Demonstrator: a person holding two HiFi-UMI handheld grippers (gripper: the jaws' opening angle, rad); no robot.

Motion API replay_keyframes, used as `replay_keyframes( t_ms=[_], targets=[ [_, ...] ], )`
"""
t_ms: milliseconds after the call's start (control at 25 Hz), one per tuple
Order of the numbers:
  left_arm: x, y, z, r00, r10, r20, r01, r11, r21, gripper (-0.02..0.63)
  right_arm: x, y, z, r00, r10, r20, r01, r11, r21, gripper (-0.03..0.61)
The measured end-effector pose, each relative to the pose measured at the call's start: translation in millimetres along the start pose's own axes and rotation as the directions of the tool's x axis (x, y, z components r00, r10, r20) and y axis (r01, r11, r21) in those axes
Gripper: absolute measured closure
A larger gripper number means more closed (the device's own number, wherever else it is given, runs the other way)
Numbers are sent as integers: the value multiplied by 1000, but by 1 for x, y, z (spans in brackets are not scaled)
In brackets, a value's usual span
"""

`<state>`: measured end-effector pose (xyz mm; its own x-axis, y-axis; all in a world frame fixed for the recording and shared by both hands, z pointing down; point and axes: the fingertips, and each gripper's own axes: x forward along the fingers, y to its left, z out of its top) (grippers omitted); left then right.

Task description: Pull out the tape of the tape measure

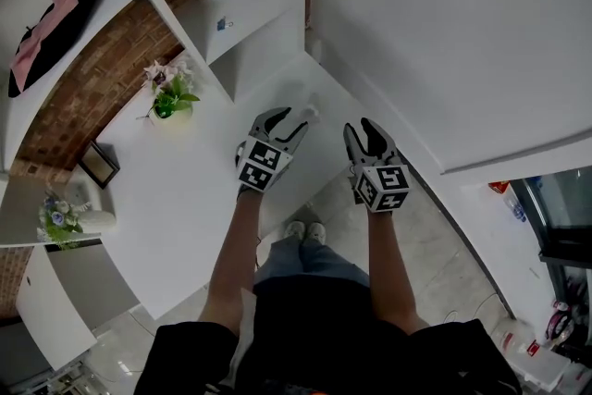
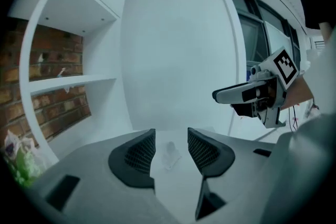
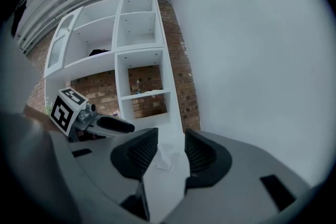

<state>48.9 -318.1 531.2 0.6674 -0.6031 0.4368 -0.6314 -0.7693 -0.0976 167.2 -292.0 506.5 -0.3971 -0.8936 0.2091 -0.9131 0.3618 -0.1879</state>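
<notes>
A small whitish object (image 1: 308, 111) lies on the white table (image 1: 185, 199) near its far corner by the wall; it is too small and pale to tell whether it is the tape measure. In the left gripper view that object (image 2: 170, 155) lies on the table just beyond the jaws, and in the right gripper view it (image 3: 165, 158) lies likewise. My left gripper (image 1: 288, 122) hovers just short of it, open and empty. My right gripper (image 1: 363, 135) is beside it to the right, also open and empty. Each gripper sees the other: the right gripper (image 2: 251, 95), the left gripper (image 3: 102, 124).
A potted plant with pink flowers (image 1: 170, 95) stands on the table's left, a small dark frame (image 1: 99, 164) nearer, another flower vase (image 1: 59, 218) on a lower shelf. White cubby shelves (image 1: 231, 23) on brick hold black and pink cloth (image 1: 51, 23). A plain white wall (image 1: 444, 32) rises right.
</notes>
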Motion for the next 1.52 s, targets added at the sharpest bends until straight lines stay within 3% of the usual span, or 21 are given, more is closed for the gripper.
replay_keyframes(
  t_ms=[160, 360, 520, 720, 880, 1280, 1520],
  targets=[
    [27, 3, -1, 988, -98, -117, 111, 988, 107, 449, 9, -1, -9, 999, 15, -42, -16, 1000, -24, 439],
    [61, 3, -20, 937, -196, -290, 271, 931, 246, 449, 17, -8, -18, 996, 24, -87, -28, 999, -43, 439],
    [79, 0, -41, 877, -265, -401, 387, 883, 264, 449, 19, -16, -28, 992, 21, -122, -26, 999, -42, 439],
    [91, -1, -58, 841, -312, -442, 441, 868, 227, 451, 21, -23, -36, 989, 15, -147, -19, 999, -28, 439],
    [95, 0, -61, 837, -317, -445, 452, 860, 237, 508, 23, -24, -39, 987, 16, -157, -20, 1000, -23, 439],
    [86, -13, -60, 827, -351, -439, 495, 824, 276, 531, 17, -18, -48, 984, 19, -178, -21, 1000, -12, 439],
    [64, -19, -51, 857, -346, -383, 465, 839, 282, 531, 15, -7, -46, 983, 41, -176, -43, 999, -5, 439]
  ],
)
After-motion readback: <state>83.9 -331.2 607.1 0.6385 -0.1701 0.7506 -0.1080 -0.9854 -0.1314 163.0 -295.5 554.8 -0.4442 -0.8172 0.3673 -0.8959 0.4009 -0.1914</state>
